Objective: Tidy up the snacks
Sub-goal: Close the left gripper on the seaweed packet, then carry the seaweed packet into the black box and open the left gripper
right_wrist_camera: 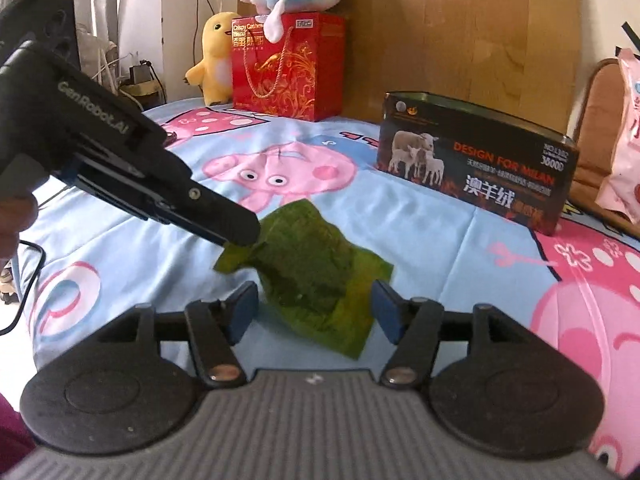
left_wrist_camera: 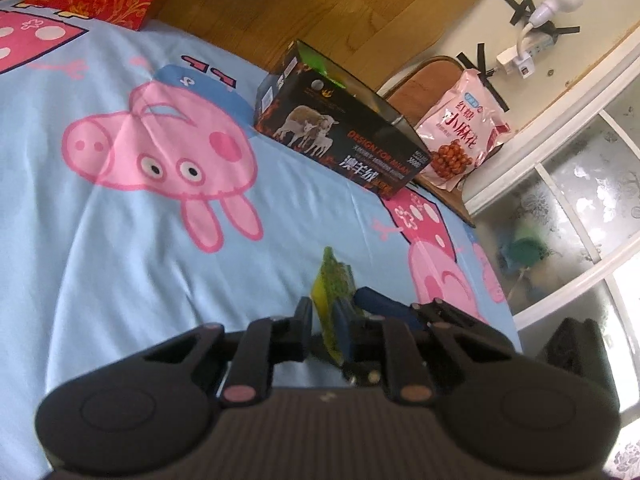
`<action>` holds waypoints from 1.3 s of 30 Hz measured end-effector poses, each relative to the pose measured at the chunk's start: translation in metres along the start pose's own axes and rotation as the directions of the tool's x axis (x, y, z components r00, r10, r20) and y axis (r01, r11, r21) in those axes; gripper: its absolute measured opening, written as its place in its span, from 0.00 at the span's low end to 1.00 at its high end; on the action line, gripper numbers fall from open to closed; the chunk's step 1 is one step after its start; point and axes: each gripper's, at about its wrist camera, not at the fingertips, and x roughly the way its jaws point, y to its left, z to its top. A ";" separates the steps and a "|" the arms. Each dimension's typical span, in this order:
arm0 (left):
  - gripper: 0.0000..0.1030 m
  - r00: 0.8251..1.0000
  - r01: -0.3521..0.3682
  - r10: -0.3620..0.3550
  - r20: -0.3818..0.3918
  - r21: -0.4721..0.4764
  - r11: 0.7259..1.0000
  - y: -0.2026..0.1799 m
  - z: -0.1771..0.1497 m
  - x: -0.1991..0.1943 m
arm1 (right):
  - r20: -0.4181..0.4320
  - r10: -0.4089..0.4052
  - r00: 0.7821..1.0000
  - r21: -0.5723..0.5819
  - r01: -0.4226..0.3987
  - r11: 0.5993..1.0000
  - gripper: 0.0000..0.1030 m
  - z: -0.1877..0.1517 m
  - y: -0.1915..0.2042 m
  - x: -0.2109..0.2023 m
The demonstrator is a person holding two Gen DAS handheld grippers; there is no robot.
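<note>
Cartoon-pig bedsheet point(right_wrist_camera: 168, 240) is filling both views. Green packet point(right_wrist_camera: 316, 272) is lying near the black box point(right_wrist_camera: 476, 176), on its camera side. Left gripper point(right_wrist_camera: 240, 236) is clamping the packet's corner; right gripper point(right_wrist_camera: 314, 312) is standing apart around its other end, pads not touching. Packet is looking light, thin, crinkly and likely slippery; best taken by the flat sealed edges, not the bulging middle.
</note>
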 end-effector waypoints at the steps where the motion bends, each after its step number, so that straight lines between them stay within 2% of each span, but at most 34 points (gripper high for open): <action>1: 0.13 1.000 -0.007 0.007 -0.005 -0.002 1.000 0.001 0.000 0.002 | 0.003 0.010 1.000 -0.004 -0.010 1.000 0.53 0.000 0.000 0.001; 2: 0.12 1.000 -0.007 0.007 -0.013 -0.009 1.000 0.002 -0.001 0.004 | 0.005 0.026 1.000 -0.007 -0.026 1.000 0.45 0.000 0.000 0.000; 7: 0.13 1.000 0.015 -0.015 -0.020 -0.020 1.000 0.002 0.000 0.008 | 0.017 0.008 1.000 -0.027 -0.007 1.000 0.40 -0.002 0.005 -0.002; 10: 0.24 0.998 0.047 -0.048 -0.036 -0.028 0.999 0.000 0.002 0.012 | 0.020 0.019 1.000 0.002 -0.019 1.000 0.39 -0.002 0.001 -0.003; 12: 0.43 0.996 0.071 -0.073 -0.046 -0.037 0.997 -0.001 0.004 0.015 | 0.025 0.031 0.999 0.023 -0.031 0.999 0.38 -0.002 -0.002 -0.004; 14: 0.49 0.998 0.057 -0.058 -0.038 -0.028 0.998 -0.003 0.006 0.018 | 0.030 0.042 0.999 0.045 -0.043 0.998 0.38 -0.003 -0.005 -0.005; 16: 0.44 0.998 0.051 -0.052 -0.045 -0.034 0.998 -0.001 0.009 0.025 | 0.033 0.048 0.998 0.062 -0.050 0.997 0.38 -0.003 -0.007 -0.006; 17: 0.35 0.996 0.058 -0.061 -0.058 -0.045 0.997 0.001 0.010 0.029 | 0.034 0.049 0.998 0.064 -0.051 0.997 0.37 -0.003 -0.007 -0.006; 18: 0.21 0.995 0.069 -0.073 -0.074 -0.059 0.996 0.002 0.010 0.034 | 0.034 0.047 0.998 0.065 -0.049 0.997 0.37 -0.004 -0.006 -0.007; 20: 0.20 0.992 0.092 -0.097 -0.080 -0.073 0.993 0.002 0.010 0.039 | 0.031 0.040 0.999 0.063 -0.042 0.997 0.37 -0.004 -0.005 -0.007; 24: 0.19 0.994 0.081 -0.082 -0.071 -0.014 0.997 -0.011 0.014 0.035 | 0.048 0.015 0.999 0.050 -0.017 0.999 0.35 -0.004 -0.003 -0.011; 29: 0.19 0.992 0.122 -0.122 -0.014 0.091 0.988 -0.043 0.043 0.021 | 0.141 -0.060 0.988 -0.028 0.064 0.998 0.30 0.008 0.000 -0.023; 33: 0.19 0.988 0.135 -0.147 0.047 0.195 0.971 -0.076 0.084 0.020 | 0.248 -0.126 0.961 -0.053 0.143 0.988 0.30 0.037 -0.020 -0.030; 36: 0.20 0.983 0.136 -0.164 0.083 0.265 0.954 -0.096 0.114 0.032 | 0.312 -0.198 0.929 -0.073 0.231 0.970 0.29 0.061 -0.037 -0.025; 39: 0.20 0.983 0.129 -0.160 0.088 0.286 0.949 -0.102 0.143 0.058 | 0.327 -0.261 0.908 -0.071 0.299 0.952 0.26 0.082 -0.063 -0.006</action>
